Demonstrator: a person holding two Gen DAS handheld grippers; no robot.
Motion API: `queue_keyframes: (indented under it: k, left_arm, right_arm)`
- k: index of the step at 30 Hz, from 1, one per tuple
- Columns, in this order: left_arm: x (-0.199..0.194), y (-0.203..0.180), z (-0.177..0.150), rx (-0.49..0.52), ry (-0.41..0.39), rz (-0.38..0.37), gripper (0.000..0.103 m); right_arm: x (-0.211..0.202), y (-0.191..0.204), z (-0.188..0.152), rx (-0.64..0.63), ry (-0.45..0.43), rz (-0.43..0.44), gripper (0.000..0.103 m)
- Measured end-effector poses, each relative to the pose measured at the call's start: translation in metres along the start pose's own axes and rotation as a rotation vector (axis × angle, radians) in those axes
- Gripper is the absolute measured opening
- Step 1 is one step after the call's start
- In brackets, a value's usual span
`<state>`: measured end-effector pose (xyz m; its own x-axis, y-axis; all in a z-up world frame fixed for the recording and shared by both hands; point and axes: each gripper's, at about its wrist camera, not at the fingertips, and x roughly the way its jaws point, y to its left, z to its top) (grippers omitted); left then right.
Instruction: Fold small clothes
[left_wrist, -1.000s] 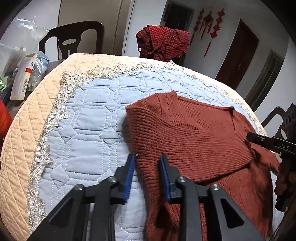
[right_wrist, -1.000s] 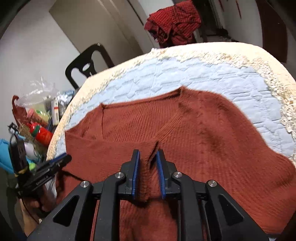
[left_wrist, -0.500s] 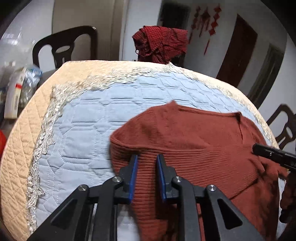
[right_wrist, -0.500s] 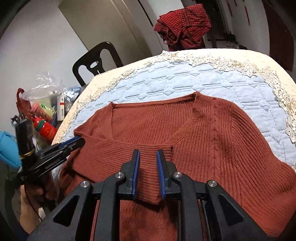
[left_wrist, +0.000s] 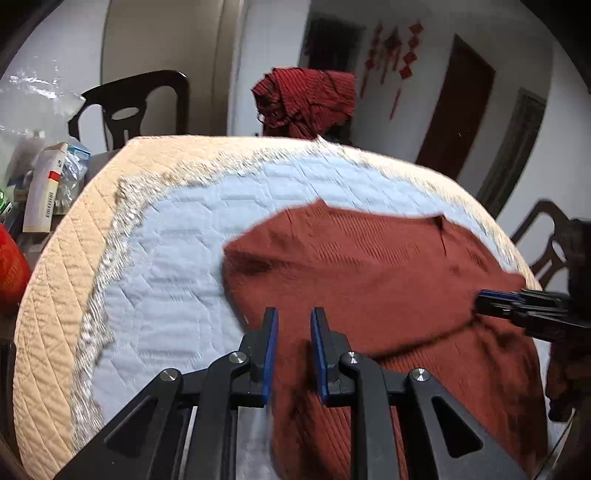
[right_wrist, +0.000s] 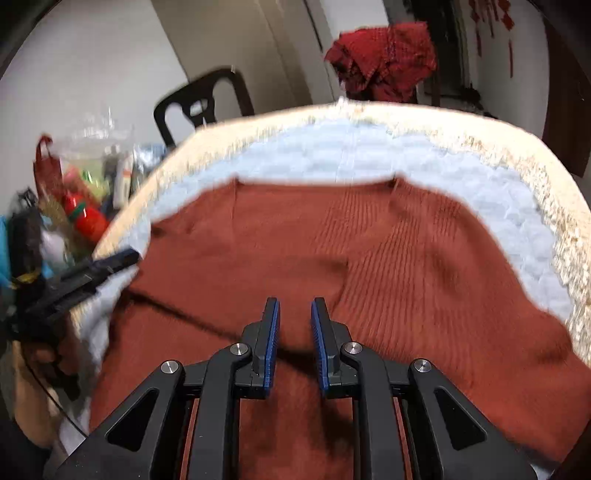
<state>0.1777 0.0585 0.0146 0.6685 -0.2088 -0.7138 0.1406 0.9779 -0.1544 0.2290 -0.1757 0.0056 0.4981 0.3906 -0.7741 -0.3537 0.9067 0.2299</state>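
A rust-red ribbed knit sweater (left_wrist: 369, 266) lies on the quilted light-blue table cover (left_wrist: 177, 251), one part folded over the body; it also shows in the right wrist view (right_wrist: 406, 258). My left gripper (left_wrist: 293, 321) holds the sweater's left edge between its blue pads, jaws narrowly apart. My right gripper (right_wrist: 294, 314) sits over the sweater's near fold with knit between its fingers. Each gripper shows in the other's view: the right one (left_wrist: 517, 306) and the left one (right_wrist: 99, 269). Both views are motion-blurred.
A red checked garment (left_wrist: 306, 99) hangs on a chair beyond the table. A dark chair (left_wrist: 133, 107) stands at the back left. Boxes, bags and bottles (left_wrist: 44, 184) crowd the left side. Another chair (left_wrist: 546, 236) is at the right. The beige lace border (left_wrist: 66, 295) rings the cover.
Both grippers have moved toward the far side of the table with the sweater, which has slid and bunched with them. The left gripper closed in on the sweater's edge after one second ago.
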Motion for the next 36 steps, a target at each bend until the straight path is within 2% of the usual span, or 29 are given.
queue_keyframes:
  k: [2,6,8,11,14,16,18,19,20,23,30,36]
  left_arm:
    - [0.012,-0.002,-0.008,0.022,0.04,0.02,0.021]
    - [0.011,0.007,-0.007,-0.015,0.042,0.008,0.022]
    - [0.006,0.008,-0.01,-0.017,0.041,0.016,0.022]
    - [-0.006,0.007,-0.019,-0.022,0.032,0.014,0.022]
    - [-0.022,0.006,-0.026,-0.036,0.022,0.008,0.022]
    - [-0.034,0.001,-0.033,-0.036,0.016,0.003,0.027]
    - [-0.046,-0.004,-0.039,-0.041,0.006,-0.005,0.044]
    - [-0.053,-0.007,-0.043,-0.047,-0.002,-0.008,0.046]
    - [-0.06,-0.009,-0.047,-0.049,-0.009,-0.013,0.048]
    - [-0.077,-0.018,-0.057,-0.048,-0.032,-0.017,0.056]
    - [-0.093,-0.033,-0.081,-0.029,-0.036,-0.02,0.057]
    - [-0.089,-0.047,-0.083,-0.01,-0.034,-0.047,0.057]
  right_arm:
    - [0.014,0.0,-0.007,-0.016,0.03,-0.021,0.017]
    - [0.01,-0.003,-0.005,0.01,0.027,-0.021,0.016]
    - [0.002,-0.003,-0.008,0.005,0.022,-0.05,0.016]
    - [-0.023,-0.013,-0.021,0.057,-0.018,-0.014,0.017]
    - [-0.047,-0.024,-0.036,0.107,-0.062,-0.025,0.017]
    - [-0.062,-0.028,-0.049,0.132,-0.085,-0.021,0.021]
    - [-0.072,-0.026,-0.058,0.139,-0.101,-0.017,0.03]
    - [-0.077,-0.025,-0.063,0.141,-0.107,-0.014,0.039]
    - [-0.081,-0.024,-0.068,0.144,-0.113,-0.01,0.043]
    - [-0.096,-0.02,-0.084,0.143,-0.134,-0.023,0.043]
    - [-0.121,-0.029,-0.119,0.203,-0.173,-0.066,0.045]
    - [-0.123,-0.052,-0.136,0.295,-0.173,-0.076,0.046]
